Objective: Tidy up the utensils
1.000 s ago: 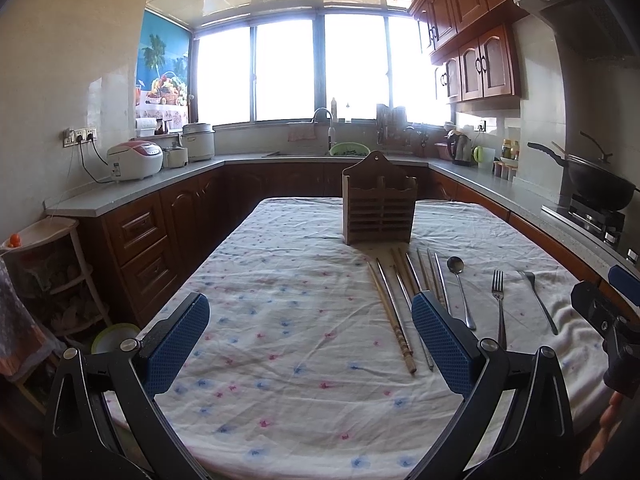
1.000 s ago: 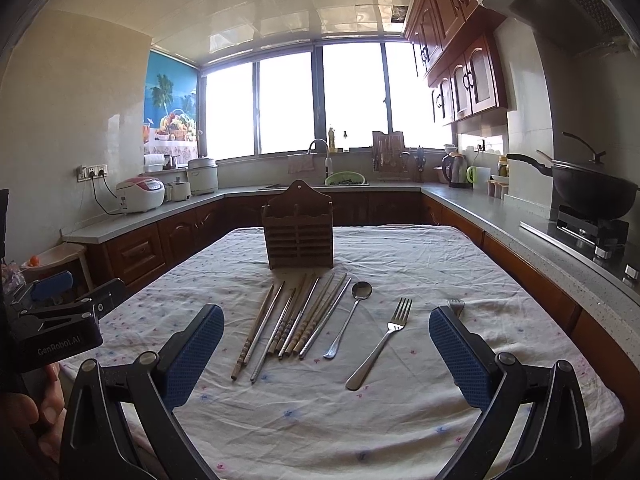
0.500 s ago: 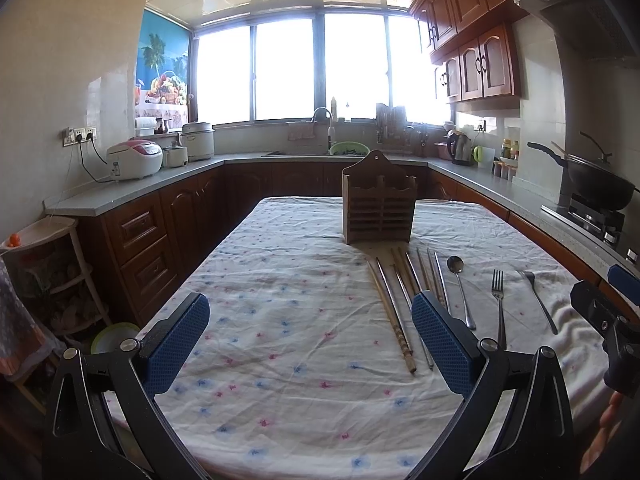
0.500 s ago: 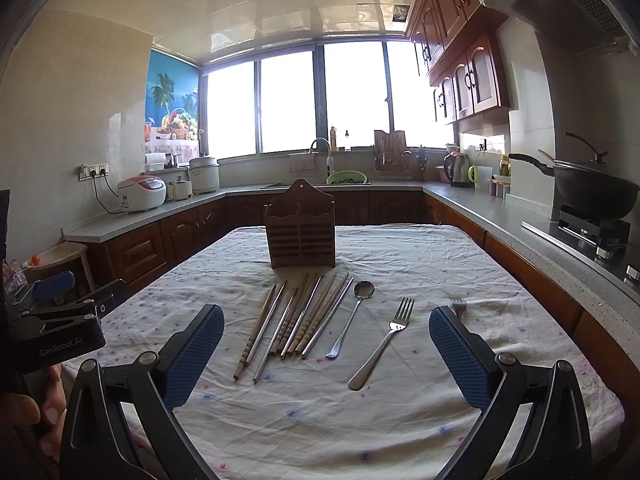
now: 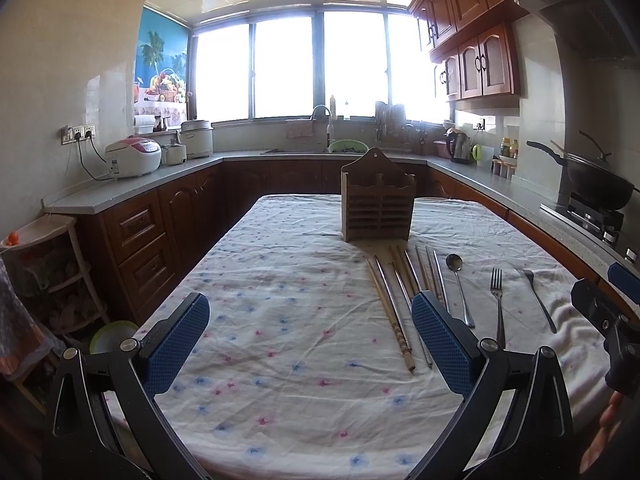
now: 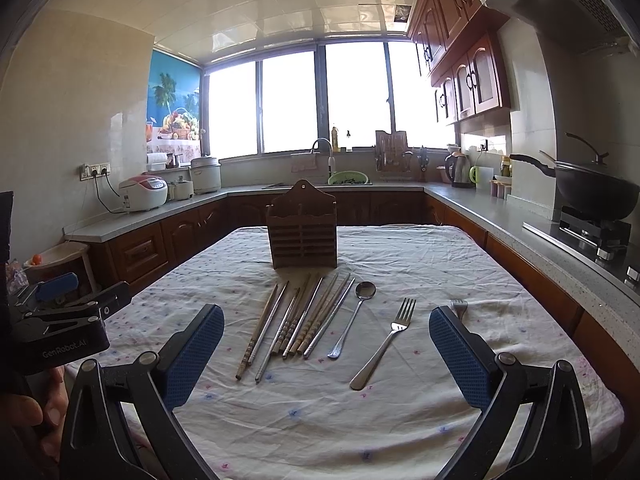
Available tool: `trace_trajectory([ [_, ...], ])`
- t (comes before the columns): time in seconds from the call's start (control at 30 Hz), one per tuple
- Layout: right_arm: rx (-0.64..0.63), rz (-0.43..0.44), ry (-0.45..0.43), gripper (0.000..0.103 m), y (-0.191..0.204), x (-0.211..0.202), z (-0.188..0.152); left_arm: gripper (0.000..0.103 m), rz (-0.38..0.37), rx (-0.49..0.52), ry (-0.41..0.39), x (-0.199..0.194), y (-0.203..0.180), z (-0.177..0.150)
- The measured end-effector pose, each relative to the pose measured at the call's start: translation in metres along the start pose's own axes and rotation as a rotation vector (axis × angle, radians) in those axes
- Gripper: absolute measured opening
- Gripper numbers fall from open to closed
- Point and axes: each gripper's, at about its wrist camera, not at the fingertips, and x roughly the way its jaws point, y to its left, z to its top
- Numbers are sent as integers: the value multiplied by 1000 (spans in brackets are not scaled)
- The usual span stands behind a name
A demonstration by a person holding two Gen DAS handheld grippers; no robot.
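Utensils lie in a row on the cloth-covered table (image 6: 400, 420), just near of the wooden holder (image 6: 302, 232) that stands upright toward the far end. From left to right we see the chopsticks (image 6: 298, 320) as a loose bundle, the spoon (image 6: 354, 316), the fork (image 6: 386, 342), and a second fork (image 6: 459, 306) partly hidden behind a right finger pad.

Against the views of a second ago, nothing on the table has shifted; the right wrist camera has only eased very slightly, and the left view is unchanged. We judge that the task has not yet begun: no utensil is gripped and the holder appears empty.

The left gripper (image 5: 310, 340) hovers above the near left part of the table, level, facing the holder, its tongs wide apart and empty. The right gripper (image 6: 326, 348) hovers above the near edge, centred on the row, tongs likewise wide apart with nothing between them.
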Motion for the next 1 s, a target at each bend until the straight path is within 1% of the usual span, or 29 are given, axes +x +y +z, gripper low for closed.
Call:
trace_trajectory([
  [0.33, -2, 1, -3, 103, 2, -1, 1, 103, -3, -4, 3, 0, 0, -1],
  [0.47, 4, 5, 4, 103, 0, -1, 2, 103, -7, -12, 18, 4, 2, 0],
  [0.57, 16, 7, 20, 103, -3, 3, 4, 103, -19, -31, 63, 15, 6, 2],
  [0.7, 26, 12, 51, 103, -6, 12, 9, 103, -20, -54, 136, 37, 9, 7],
  [0.77, 31, 23, 72, 103, -9, 18, 12, 103, -32, -58, 170, 49, 10, 11],
  [1.0, 61, 61, 162, 102, -21, 52, 23, 103, -130, -75, 318, 104, 0, 28],
])
